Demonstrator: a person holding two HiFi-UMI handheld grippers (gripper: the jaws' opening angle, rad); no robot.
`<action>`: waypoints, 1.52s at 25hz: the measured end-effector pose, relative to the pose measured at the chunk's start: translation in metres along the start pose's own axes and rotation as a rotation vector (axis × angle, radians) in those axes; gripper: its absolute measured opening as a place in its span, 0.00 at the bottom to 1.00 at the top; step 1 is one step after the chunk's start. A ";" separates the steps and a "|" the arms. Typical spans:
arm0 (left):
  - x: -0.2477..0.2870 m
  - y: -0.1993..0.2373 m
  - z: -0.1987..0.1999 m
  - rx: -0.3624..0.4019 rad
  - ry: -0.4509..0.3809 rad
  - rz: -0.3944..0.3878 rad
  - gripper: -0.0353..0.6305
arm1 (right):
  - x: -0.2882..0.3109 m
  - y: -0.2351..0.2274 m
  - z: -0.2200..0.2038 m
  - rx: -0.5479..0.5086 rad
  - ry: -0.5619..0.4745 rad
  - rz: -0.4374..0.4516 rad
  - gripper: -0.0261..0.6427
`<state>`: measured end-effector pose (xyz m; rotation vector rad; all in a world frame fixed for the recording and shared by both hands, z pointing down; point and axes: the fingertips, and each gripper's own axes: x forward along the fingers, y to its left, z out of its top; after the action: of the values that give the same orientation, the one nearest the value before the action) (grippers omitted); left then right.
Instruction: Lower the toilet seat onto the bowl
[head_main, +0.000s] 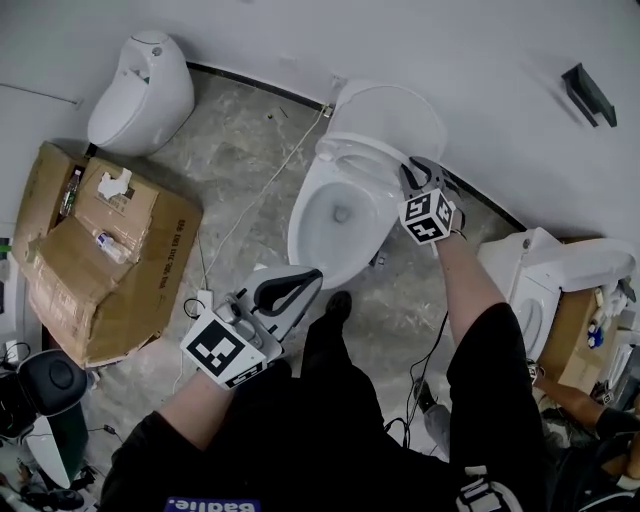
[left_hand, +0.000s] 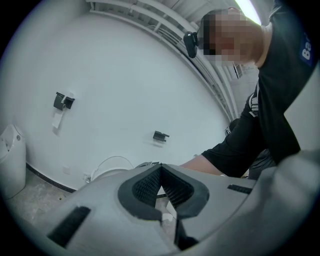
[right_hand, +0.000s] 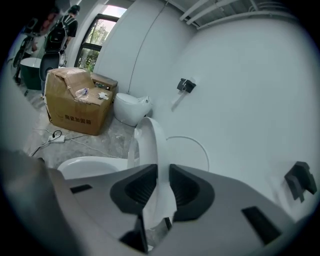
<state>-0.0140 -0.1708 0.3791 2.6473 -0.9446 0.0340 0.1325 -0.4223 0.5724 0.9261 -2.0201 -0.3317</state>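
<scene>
Below me runs a grey, marbled stone floor (head_main: 230, 150), meeting the white wall along a dark skirting line. The toilet bowl (head_main: 303, 225) stands on it in the middle, back to the wall. Well to my left sits a second white toilet (head_main: 140, 92), and nearer me a big, dented cardboard box (head_main: 100, 260) — just beside its corner lies a white power strip (head_main: 199, 300), its thin cable (head_main: 255, 195) trailing over the stone toward the wall. To my right stands a third white toilet (head_main: 535, 285); black cables (head_main: 425, 370) snake across the floor between it and me
</scene>
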 end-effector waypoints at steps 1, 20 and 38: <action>-0.004 -0.002 -0.001 0.001 0.001 -0.006 0.07 | -0.004 0.006 0.000 -0.003 0.003 -0.007 0.18; -0.100 -0.034 -0.036 0.016 -0.029 -0.051 0.08 | -0.046 0.123 -0.014 -0.117 0.143 -0.095 0.17; -0.122 -0.077 -0.108 -0.035 0.028 -0.127 0.08 | -0.063 0.201 -0.031 -0.182 0.147 -0.123 0.18</action>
<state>-0.0521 -0.0061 0.4422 2.6610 -0.7597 0.0250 0.0815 -0.2357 0.6611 0.9342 -1.7714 -0.4928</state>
